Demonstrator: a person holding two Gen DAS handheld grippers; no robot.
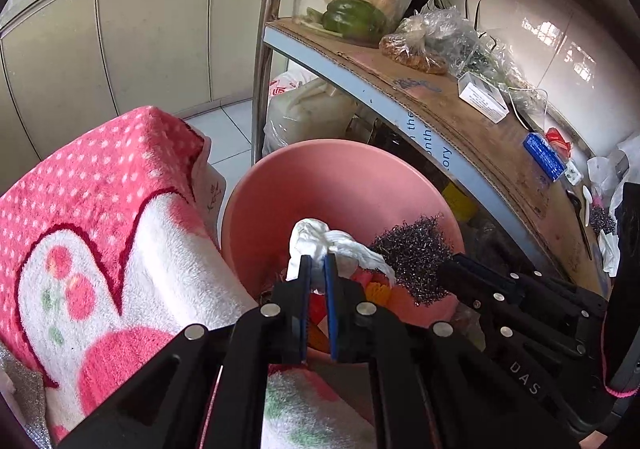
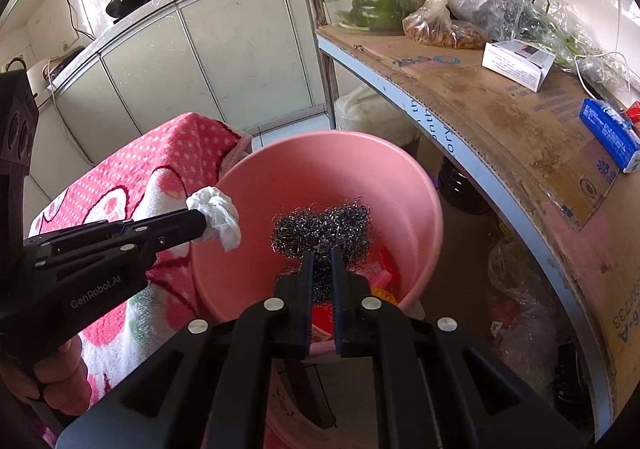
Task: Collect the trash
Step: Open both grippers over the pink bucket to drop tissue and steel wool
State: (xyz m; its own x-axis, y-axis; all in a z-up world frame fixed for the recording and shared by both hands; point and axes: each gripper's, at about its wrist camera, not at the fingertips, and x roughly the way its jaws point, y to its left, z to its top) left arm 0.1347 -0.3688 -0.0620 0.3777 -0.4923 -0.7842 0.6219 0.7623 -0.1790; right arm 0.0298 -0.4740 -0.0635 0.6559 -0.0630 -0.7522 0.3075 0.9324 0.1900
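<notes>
Left fingers clamp the crumpled tissue, right fingers pinch the steel wool, both over the pink bin. Risk: tissue hangs near the rim, could drop onto the towel; wool strands may snag my pads.

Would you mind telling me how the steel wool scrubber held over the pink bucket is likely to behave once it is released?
The steel wool scrubber looks springy and light, an airy tangle of wire. It probably drops straight into the pink bucket without rolling. Strands may snag on the right gripper.
</notes>
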